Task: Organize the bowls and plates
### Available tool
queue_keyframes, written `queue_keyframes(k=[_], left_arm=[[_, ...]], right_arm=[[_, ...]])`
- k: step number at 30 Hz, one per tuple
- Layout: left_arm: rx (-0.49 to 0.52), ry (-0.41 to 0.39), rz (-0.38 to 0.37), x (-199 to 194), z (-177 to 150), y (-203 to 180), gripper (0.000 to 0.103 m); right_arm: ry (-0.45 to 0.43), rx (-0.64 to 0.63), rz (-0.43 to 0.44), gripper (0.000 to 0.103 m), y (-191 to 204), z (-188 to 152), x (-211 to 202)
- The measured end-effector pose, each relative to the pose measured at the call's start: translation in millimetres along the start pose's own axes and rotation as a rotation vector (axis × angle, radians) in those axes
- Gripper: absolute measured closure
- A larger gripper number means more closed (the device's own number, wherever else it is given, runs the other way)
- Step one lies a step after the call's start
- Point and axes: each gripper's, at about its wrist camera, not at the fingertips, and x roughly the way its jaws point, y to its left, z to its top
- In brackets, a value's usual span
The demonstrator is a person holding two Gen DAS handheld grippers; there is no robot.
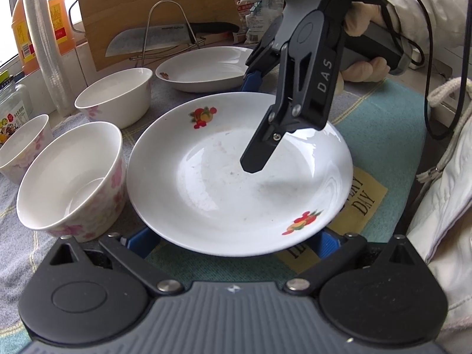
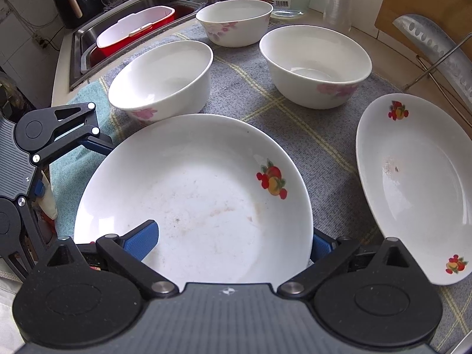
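Left wrist view sits low and close over the near plate, facing the cutting board at the wall. Right wrist view looks across that same plate toward the sink. Both share the plate, bowls and the worktop's cloth.

Three bowls stand behind the near plate, a second plate to its right

A white plate with fruit prints fills the middle of the view, its near rim between the open jaws of the left gripper. The right gripper reaches in from the far right, one finger over the plate. Three bowls stand left, and a second plate lies farther back.
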Motion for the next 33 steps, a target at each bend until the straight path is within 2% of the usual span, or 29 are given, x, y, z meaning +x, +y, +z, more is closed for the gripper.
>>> queue_keyframes(k=[7,12,25,33], left_arm=[[0.001,0.003,-0.001,0,0,0,0.0],[0.003,0.011,-0.007,2,2,2,0.0],[0.012,0.024,-0.008,4,3,3,0.0],[0.026,0.033,-0.003,5,5,-1,0.0]], right_arm=[[0.01,0.053,0.042,0.007,-11,5,-3],[0.052,0.084,0.063,0.009,-16,10,-3],[0.098,0.135,0.103,0.009,-22,13,-5],[0.107,0.152,0.094,0.009,-22,12,-6]])
